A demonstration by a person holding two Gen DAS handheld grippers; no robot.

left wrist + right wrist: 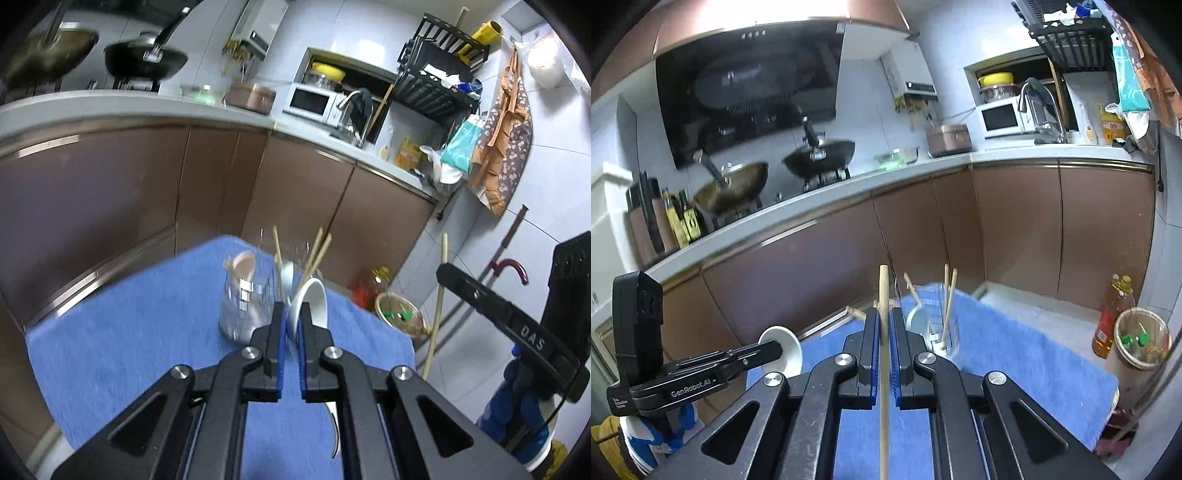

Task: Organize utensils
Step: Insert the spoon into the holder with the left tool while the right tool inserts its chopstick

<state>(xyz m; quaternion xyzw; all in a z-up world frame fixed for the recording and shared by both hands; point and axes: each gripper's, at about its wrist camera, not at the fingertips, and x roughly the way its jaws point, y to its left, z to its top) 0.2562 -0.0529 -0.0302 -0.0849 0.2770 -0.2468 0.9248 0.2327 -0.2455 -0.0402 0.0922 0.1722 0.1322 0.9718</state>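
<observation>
Left gripper (294,314) clamped on white ceramic spoon (310,302), right gripper (885,321) pinching pale wooden chopstick (884,369), clear glass jar (245,306) on blue cloth (129,332)

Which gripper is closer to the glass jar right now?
Left, I'd guess. The left gripper, holding a white spoon, sits just beside the glass jar. The right gripper, holding a chopstick, looks farther back.

Two woks (820,155) on the stove, microwave (1001,118) by the faucet (1039,107).

Both grippers (292,314) (885,319) clamped, fingers (872,343) together
</observation>
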